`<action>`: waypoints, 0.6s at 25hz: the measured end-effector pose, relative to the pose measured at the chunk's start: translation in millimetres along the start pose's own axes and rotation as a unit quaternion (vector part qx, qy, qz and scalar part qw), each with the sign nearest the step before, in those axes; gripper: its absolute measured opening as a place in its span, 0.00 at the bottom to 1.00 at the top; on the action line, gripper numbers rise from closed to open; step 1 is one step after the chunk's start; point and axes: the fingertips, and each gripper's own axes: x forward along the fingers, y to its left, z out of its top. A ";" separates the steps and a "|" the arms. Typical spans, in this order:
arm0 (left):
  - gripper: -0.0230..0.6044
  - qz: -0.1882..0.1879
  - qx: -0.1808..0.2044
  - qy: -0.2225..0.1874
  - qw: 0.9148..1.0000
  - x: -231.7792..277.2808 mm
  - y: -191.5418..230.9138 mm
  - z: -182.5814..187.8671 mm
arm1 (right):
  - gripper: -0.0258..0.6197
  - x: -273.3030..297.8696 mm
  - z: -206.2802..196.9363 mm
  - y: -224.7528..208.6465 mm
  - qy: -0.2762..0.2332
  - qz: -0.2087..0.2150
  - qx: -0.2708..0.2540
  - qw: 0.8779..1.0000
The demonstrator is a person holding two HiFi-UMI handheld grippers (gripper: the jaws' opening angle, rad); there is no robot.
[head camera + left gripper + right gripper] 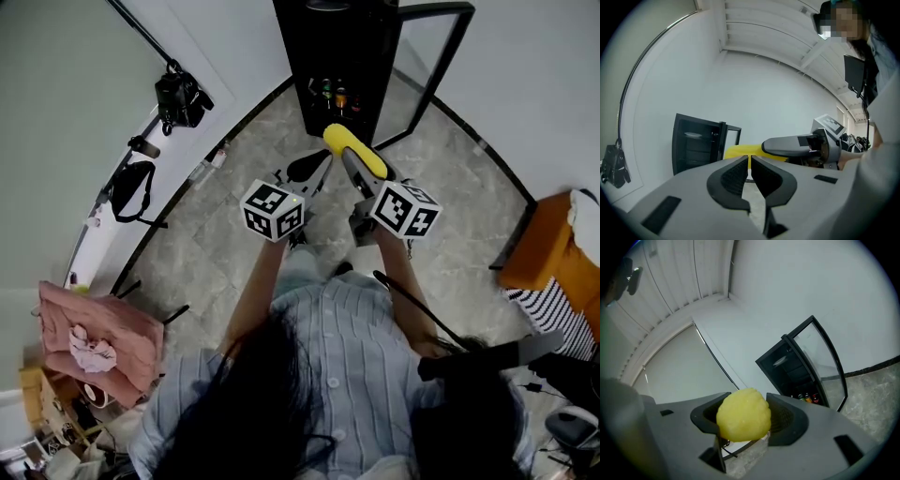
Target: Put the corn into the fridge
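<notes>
A yellow corn cob is clamped between the jaws of my right gripper, its end facing the camera in the right gripper view as a round yellow corn. The gripper holds it in the air, nearly level, in front of a small black fridge. The fridge's glass door is swung open to the right. My left gripper is beside the right one, its jaws shut with nothing in them. From the left gripper view the corn and the fridge lie ahead.
Bottles stand on the fridge's bottom shelf. A camera on a tripod and a black bag are at the left wall. A pink-covered seat is at the lower left, an orange seat at the right. The floor is grey tile.
</notes>
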 end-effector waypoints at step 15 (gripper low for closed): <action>0.05 0.009 -0.018 0.020 1.000 27.5 0.1 -16.3 | 0.42 0.1 2.9 -33.6 0.017 -0.005 0.014 1.000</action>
